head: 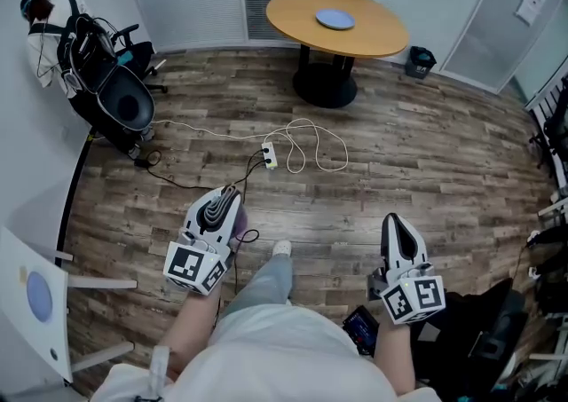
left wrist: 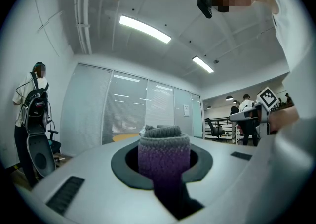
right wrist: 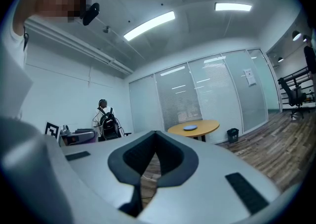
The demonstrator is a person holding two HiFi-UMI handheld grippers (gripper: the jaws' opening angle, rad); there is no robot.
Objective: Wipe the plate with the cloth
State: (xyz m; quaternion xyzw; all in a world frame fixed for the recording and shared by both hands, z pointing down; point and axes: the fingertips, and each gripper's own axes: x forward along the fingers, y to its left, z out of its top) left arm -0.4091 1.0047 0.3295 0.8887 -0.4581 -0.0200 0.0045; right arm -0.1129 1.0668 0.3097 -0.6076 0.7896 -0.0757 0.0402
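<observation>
A: Left gripper [head: 227,201]?
B: Pinched on the cloth [left wrist: 164,155]. Its own view showed grey-purple knit filling the jaws. The head view gave only a purple sliver.
A: Right gripper [head: 397,224]?
B: Jaws pressed together, empty. Floor [head: 426,161] showed through the slot in its own view.
A: Plate [head: 335,19]?
B: Blue, on the round table [head: 293,26] at 12 o'clock, well apart from both grippers. Right gripper view had it too. In the left gripper view the cloth hid it, just a strip of table at the cloth's 9 o'clock.
A: Other stuff?
B: Person with backpack [head: 44,14] at 10 o'clock, white cable [head: 302,138] on the floor.
</observation>
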